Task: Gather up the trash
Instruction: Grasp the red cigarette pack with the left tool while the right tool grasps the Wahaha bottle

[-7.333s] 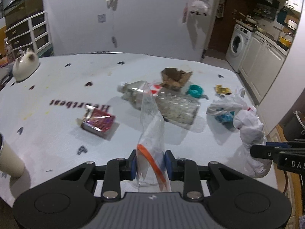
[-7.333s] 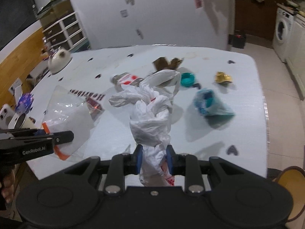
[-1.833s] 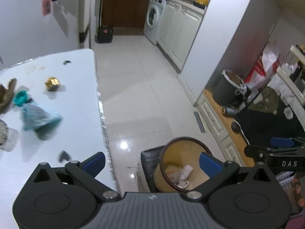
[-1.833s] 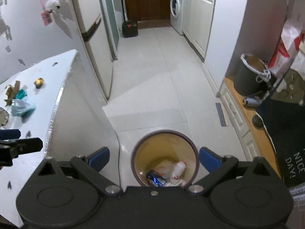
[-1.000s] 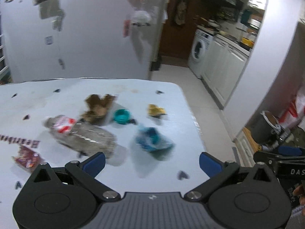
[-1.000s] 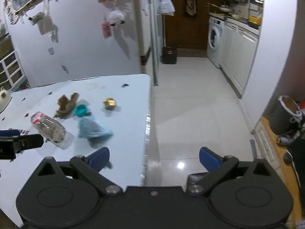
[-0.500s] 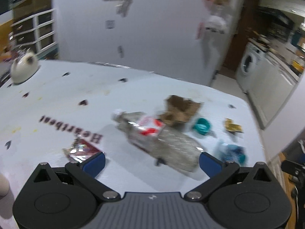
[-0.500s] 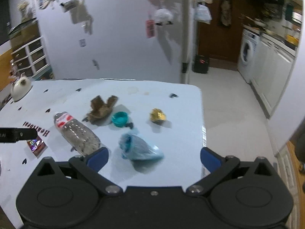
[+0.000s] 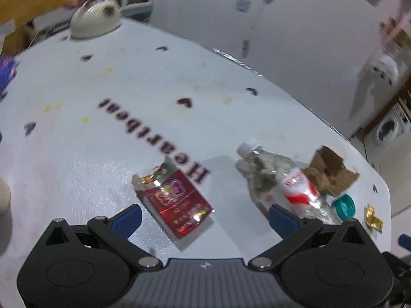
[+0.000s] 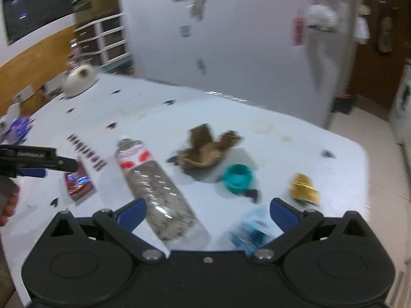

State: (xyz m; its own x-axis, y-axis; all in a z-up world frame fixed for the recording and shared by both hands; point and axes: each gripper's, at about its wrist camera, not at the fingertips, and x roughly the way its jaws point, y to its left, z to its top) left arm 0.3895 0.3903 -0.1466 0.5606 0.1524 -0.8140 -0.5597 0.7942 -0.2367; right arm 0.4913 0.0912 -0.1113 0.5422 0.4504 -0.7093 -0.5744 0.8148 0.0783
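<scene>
The white table [image 9: 108, 154], smooth and printed with small dark hearts and lettering, carries all the remaining trash, and both grippers hang above it spread wide with nothing between their pads. The crushed clear plastic bottle [image 10: 156, 192] is the bulkiest piece: lying on its side, rounded and slick, it could roll or squirt out if the right gripper [image 10: 206, 213] closes on it off-centre. The torn brown cardboard [image 10: 205, 151] beyond it is stiff, ragged and irregular. The red cigarette pack [image 9: 174, 200], a flat glossy box with its foil top ripped open, lies straight ahead of the left gripper [image 9: 203, 220]; being so low, it could be pushed along the surface rather than caught. The crinkled blue wrapper [image 10: 254, 231] near the right gripper's pads is limp and light, easily knocked off the near edge. The teal cap [image 10: 237, 178] and crumpled gold foil [image 10: 304, 188] are small enough to slip through.
</scene>
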